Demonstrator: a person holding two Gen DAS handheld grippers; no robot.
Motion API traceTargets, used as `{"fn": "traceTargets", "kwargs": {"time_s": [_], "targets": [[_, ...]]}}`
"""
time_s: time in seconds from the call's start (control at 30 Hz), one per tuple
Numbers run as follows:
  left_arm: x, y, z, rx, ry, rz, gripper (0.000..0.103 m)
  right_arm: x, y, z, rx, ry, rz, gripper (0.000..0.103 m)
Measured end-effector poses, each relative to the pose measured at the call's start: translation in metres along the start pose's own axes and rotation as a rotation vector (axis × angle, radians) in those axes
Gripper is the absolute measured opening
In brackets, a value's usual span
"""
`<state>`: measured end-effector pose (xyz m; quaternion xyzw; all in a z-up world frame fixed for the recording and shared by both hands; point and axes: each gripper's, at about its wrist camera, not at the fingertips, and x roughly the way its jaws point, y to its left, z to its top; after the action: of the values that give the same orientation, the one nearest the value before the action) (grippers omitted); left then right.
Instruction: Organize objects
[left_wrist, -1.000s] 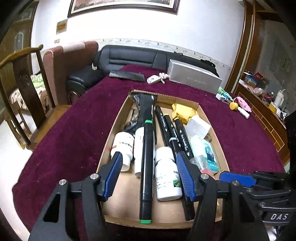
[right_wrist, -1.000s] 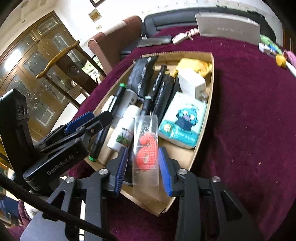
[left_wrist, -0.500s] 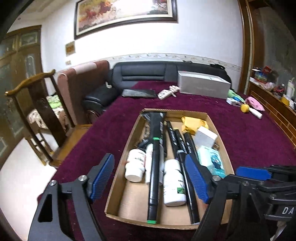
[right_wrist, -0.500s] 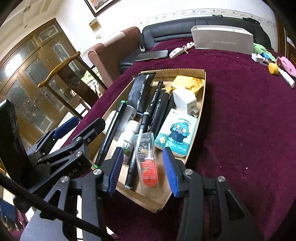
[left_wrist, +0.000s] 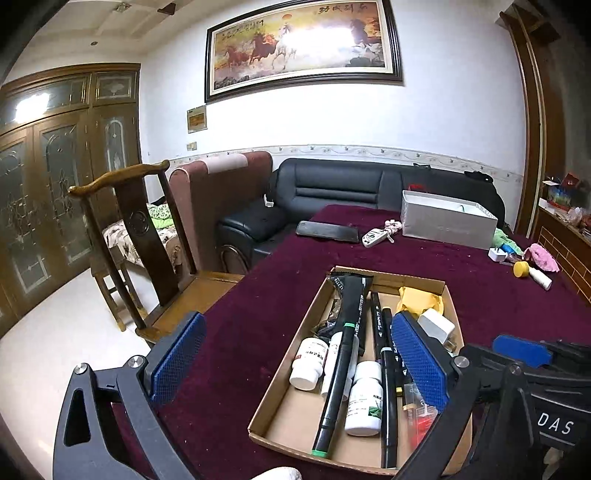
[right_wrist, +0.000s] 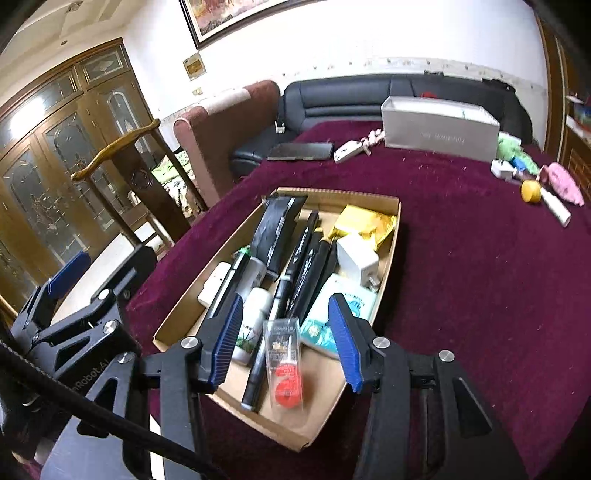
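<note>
A flat cardboard box sits on a big table with a dark red cloth. The box is packed with things lying side by side: long black markers, a black tube, white bottles, a white plug block, a yellow bag, a blue tissue pack and a clear packet with a red thing inside. The packet lies flat in the near end of the box, at about 6 o'clock from the markers, close to the near wall. The right gripper hangs just over that packet with its blue pads spread wide, holding nothing. The left gripper is also wide open and empty, off the box's 9 o'clock side, with one pad out over the bare cloth. There is lots of open cloth at 3 o'clock from the box. Far off at 12 o'clock sit a gray box, a dark flat case and a key fob. At 2 o'clock lie a yellow cap and a pink thing. The table's left edge is near the box, and past it stand a wooden chair, a black sofa and a tall wood cabinet. A horse painting hangs on the white wall.
</note>
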<state>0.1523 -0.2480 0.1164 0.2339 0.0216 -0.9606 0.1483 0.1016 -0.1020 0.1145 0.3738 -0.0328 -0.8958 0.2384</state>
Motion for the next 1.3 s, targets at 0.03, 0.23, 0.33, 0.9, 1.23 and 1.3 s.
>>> {"fn": "traceTargets", "kwargs": {"time_s": [0.03,0.23,0.33,0.9,1.23,1.3], "targets": [[0.001,0.001,0.0,0.0,0.01,-0.001,0.099,0.0,0.0,0.0,-0.004,-0.007,-0.008,0.051],[0.0,0.0,-0.002,-0.004,0.02,0.003,0.099,0.0,-0.003,0.0,-0.03,-0.027,-0.068,0.052],[-0.001,0.0,-0.002,-0.01,0.027,0.012,0.099,0.002,-0.005,0.002,-0.044,-0.03,-0.106,0.052],[0.019,0.012,-0.009,-0.051,0.082,0.033,0.099,0.017,-0.012,0.01,-0.065,-0.011,-0.175,0.052],[0.022,0.013,-0.01,-0.056,0.09,0.048,0.099,0.024,-0.014,0.009,-0.055,0.01,-0.168,0.052],[0.021,0.013,-0.01,-0.058,0.091,0.053,0.099,0.023,-0.016,0.009,-0.046,0.011,-0.165,0.052]]}}
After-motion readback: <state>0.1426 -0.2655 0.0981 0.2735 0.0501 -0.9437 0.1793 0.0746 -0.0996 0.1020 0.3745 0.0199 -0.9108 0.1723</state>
